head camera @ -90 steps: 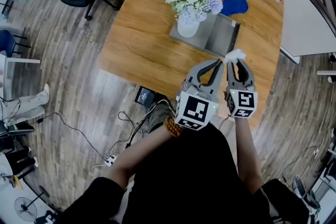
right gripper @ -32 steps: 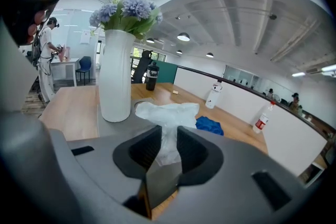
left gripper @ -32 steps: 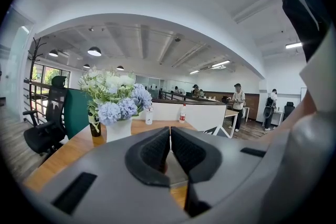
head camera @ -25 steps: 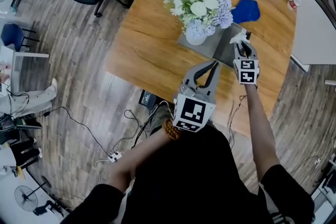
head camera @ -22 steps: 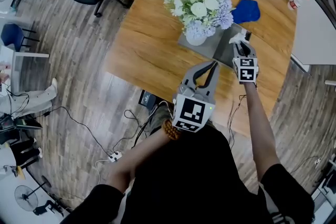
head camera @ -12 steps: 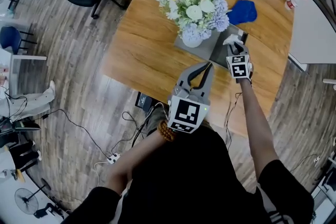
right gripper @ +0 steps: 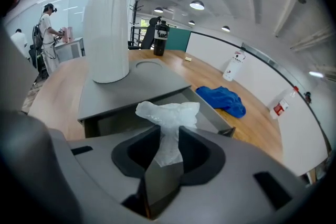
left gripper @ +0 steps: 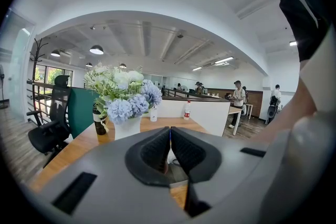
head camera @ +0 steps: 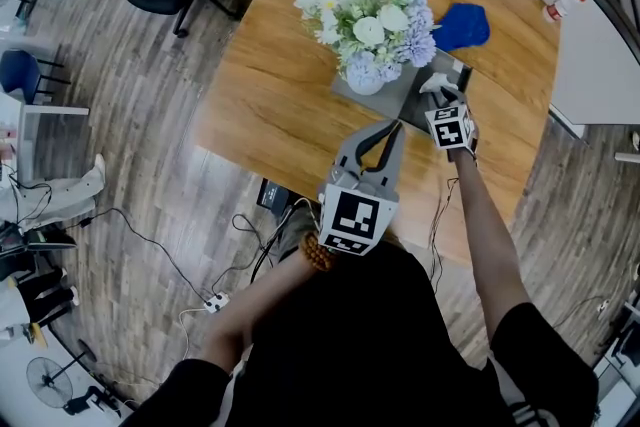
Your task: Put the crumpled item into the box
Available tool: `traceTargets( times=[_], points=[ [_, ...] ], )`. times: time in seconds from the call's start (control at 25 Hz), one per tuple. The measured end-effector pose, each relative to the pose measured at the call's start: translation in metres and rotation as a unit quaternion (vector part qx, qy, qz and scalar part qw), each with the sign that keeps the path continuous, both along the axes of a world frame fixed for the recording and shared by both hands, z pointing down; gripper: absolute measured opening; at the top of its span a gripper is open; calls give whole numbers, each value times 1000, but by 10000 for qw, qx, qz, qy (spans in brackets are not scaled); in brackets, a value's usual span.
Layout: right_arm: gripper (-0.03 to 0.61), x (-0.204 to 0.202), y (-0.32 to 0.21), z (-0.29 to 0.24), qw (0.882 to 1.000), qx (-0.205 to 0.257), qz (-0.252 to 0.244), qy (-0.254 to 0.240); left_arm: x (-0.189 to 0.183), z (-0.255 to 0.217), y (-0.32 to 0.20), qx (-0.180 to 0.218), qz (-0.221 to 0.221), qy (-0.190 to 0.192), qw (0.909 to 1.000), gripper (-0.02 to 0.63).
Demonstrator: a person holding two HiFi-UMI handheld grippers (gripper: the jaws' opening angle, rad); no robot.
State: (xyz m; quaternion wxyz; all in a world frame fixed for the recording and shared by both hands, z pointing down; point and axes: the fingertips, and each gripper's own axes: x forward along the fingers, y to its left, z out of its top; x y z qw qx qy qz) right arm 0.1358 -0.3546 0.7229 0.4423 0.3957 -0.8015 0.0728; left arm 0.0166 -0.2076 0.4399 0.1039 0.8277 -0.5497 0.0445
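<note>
**A:** How far is the task being carried?

**B:** The crumpled item (right gripper: 168, 112) is being held over the open part of the grey box (right gripper: 152, 78), near the white vase (right gripper: 110, 23) that stands on the box's lid. Nothing is yet being laid inside.

**A:** How is it being gripped?

**B:** It is being pinched by the right gripper (right gripper: 169, 132), whose jaws have just been opening. The white wad is between them and is being touched by both pads, with its crumpled end sticking out past the tips.

**A:** And the left gripper (left gripper: 170, 132)?

**B:** It is being held back at the near edge of the table (head camera: 270, 85), jaws together on nothing.

**A:** What is being left undone?

**B:** The carrying is judged almost complete. Only the letting go is being awaited, so that the item drops into the box.
</note>
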Motion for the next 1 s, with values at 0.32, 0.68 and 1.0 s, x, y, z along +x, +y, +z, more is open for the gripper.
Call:
traceTargets(
  times=[0.32, 0.68, 1.0],
  points=[
    [151, -2, 12, 16, 9994, -301, -91, 107, -11, -1, 3, -8, -171, -29, 9998, 26],
    [186, -12, 14, -1, 9997, -141, -207, -41, -12, -1, 7, 68, -158, -4, 9999, 26],
    [186, -20, 3, -58, 9986, 393, -245, -238, -3, -12, 13, 243, -90, 57, 9996, 26]
  ],
)
